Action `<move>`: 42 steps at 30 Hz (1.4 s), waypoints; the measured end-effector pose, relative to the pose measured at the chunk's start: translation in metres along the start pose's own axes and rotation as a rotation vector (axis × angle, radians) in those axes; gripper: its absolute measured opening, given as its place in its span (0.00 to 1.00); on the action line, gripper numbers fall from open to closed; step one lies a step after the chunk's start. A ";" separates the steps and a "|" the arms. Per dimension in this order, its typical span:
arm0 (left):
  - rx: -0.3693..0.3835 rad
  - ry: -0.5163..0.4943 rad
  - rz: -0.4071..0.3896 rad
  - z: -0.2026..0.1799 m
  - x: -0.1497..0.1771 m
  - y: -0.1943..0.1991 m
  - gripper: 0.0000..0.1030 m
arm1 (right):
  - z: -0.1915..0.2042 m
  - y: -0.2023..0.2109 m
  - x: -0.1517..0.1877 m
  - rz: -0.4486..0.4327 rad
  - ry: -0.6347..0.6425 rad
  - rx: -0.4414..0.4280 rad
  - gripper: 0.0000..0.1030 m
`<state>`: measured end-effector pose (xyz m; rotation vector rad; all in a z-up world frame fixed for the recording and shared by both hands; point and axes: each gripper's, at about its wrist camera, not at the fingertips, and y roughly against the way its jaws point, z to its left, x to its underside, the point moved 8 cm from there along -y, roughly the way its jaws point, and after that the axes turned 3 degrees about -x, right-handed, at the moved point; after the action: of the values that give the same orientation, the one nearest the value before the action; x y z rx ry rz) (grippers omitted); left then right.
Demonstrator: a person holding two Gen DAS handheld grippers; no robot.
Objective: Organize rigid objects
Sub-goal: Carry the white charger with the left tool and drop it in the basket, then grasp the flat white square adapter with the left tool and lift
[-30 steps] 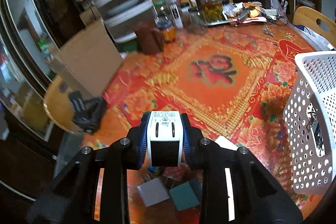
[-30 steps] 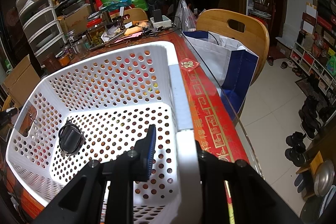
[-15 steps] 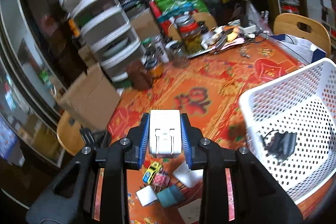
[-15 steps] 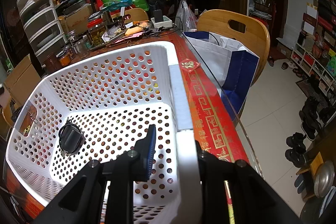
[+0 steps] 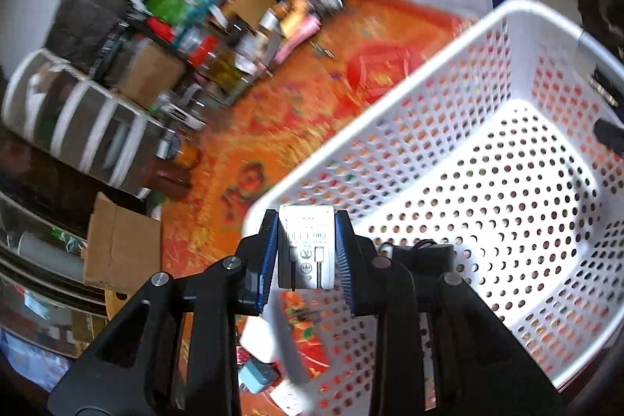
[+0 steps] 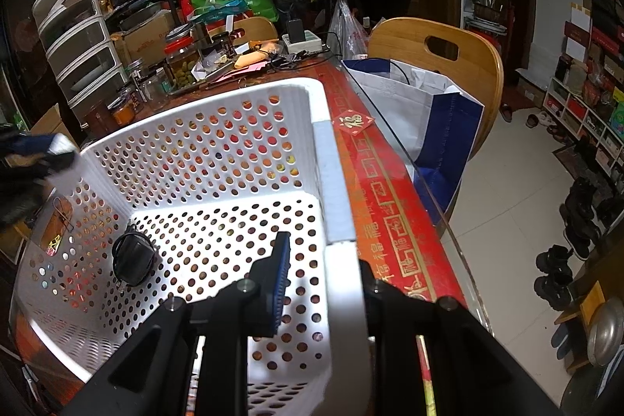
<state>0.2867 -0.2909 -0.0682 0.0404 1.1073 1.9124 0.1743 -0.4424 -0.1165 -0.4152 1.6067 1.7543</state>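
My left gripper (image 5: 307,252) is shut on a white plug adapter (image 5: 307,248) and holds it above the near rim of the white perforated basket (image 5: 390,96). A black charger (image 5: 423,254) lies inside the basket just right of the gripper. In the right wrist view my right gripper (image 6: 323,283) straddles the basket's right wall (image 6: 331,190), one finger inside and one outside, gripping it. The black charger (image 6: 132,262) lies on the basket floor at the left. The left gripper with the adapter (image 6: 58,147) shows blurred at the basket's far left rim.
The table has a red and orange cloth (image 5: 296,112). Small white and blue items (image 5: 259,373) lie on it below the left gripper. Jars and clutter (image 6: 183,65) stand at the table's back. A wooden chair (image 6: 440,53) with a white and blue bag (image 6: 429,112) stands at the right.
My left gripper has swung right with the white adapter, from over the open tablecloth to above the basket's rim. My right gripper has kept its hold on the basket wall.
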 end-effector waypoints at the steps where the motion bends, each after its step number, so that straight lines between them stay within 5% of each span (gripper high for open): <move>1: 0.016 -0.016 0.034 -0.009 -0.004 -0.009 0.26 | 0.000 0.000 0.000 0.001 0.000 -0.001 0.19; 8: 0.096 -0.133 0.166 -0.056 -0.010 -0.055 0.26 | -0.001 -0.001 0.000 -0.001 -0.008 -0.010 0.19; 14: 0.085 -0.202 0.183 -0.072 -0.005 -0.069 0.29 | -0.002 0.001 0.001 -0.001 -0.014 -0.020 0.19; 15: 0.066 -0.218 0.173 -0.070 -0.004 -0.070 0.34 | -0.001 0.001 0.002 -0.001 -0.014 -0.020 0.19; 17: -0.008 -0.230 0.123 -0.061 -0.003 -0.064 0.78 | -0.001 0.001 0.002 -0.001 -0.016 -0.020 0.19; 18: -0.028 -0.216 0.084 -0.055 -0.004 -0.056 0.85 | -0.001 0.001 0.001 -0.002 -0.016 -0.021 0.19; 22: 0.040 -0.041 -0.041 -0.006 0.005 -0.009 0.88 | -0.003 0.000 0.001 0.000 -0.017 -0.019 0.19; 27: 0.031 0.200 -0.194 0.088 0.080 0.052 1.00 | -0.004 0.000 0.000 0.000 -0.017 -0.016 0.19; 31: 0.051 0.370 -0.168 0.121 0.168 0.046 1.00 | -0.004 0.000 0.000 0.000 -0.014 -0.009 0.19; 36: 0.114 0.487 -0.062 0.106 0.264 0.016 1.00 | -0.004 -0.001 0.001 0.005 -0.008 0.000 0.19; 42: 0.206 0.579 -0.024 0.076 0.310 -0.011 1.00 | -0.001 -0.001 0.002 0.009 0.003 0.026 0.19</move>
<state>0.1420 -0.0177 -0.1473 -0.4347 1.6736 1.8266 0.1730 -0.4426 -0.1185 -0.3984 1.6340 1.7388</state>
